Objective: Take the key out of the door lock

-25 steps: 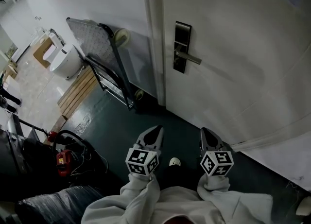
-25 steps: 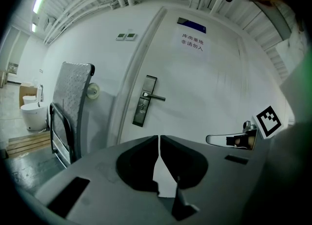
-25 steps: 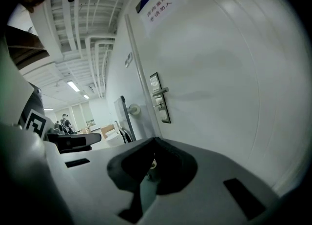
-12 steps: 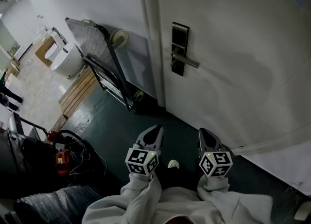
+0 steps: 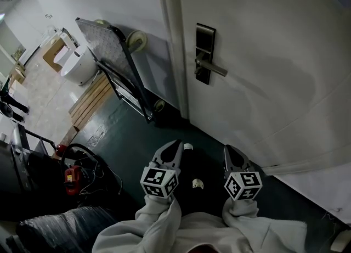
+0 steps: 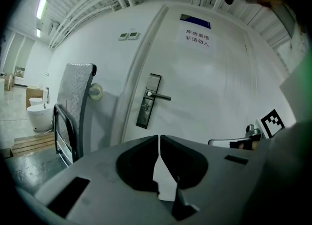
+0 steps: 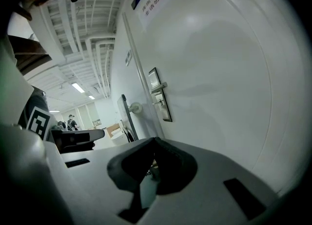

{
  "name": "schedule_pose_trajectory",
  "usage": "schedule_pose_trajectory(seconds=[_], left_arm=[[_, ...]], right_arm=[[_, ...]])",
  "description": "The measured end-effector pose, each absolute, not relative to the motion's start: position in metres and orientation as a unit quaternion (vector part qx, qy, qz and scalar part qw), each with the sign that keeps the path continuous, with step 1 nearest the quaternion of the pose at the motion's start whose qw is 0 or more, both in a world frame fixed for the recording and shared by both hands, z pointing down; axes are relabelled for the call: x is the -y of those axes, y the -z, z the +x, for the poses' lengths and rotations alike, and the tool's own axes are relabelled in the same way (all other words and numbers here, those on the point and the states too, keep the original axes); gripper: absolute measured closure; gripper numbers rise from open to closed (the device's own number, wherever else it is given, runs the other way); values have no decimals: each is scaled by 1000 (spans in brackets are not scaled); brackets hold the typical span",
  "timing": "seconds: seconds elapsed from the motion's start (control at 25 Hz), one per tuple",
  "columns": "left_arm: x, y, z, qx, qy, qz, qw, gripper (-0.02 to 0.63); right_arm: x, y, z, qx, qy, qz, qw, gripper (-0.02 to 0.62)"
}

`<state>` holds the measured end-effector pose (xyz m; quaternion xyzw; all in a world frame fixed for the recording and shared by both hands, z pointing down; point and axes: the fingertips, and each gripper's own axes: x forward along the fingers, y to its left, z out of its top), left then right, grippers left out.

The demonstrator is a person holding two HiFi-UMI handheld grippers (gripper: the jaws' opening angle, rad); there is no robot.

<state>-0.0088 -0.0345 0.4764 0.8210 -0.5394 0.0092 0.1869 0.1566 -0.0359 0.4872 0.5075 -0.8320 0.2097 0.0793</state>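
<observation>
The door [image 5: 263, 54] is seen in white, with a dark lock plate [image 5: 204, 40] and silver handle [image 5: 215, 69], above a dark green floor [image 5: 131, 136]. The left gripper [image 5: 176, 146] and right gripper [image 5: 228, 150] are shown in grey, each topped by a cube patterned with black-and-white squares. White sleeves [image 5: 159, 219] are worn, and a white toilet [image 5: 81, 64] is seen beside a grey, finely textured trolley [image 5: 104, 40].

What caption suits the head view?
Facing a white door with lever handle, left gripper and right gripper hover, both shut.
</observation>
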Motion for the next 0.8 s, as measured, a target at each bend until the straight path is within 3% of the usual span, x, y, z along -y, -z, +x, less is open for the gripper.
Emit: schedule_pose_trajectory(seconds=[0.8], left_arm=[[127, -469, -15, 528, 1, 828, 189, 583]], right_arm=[[123, -478, 161, 817, -202, 535, 68, 543]])
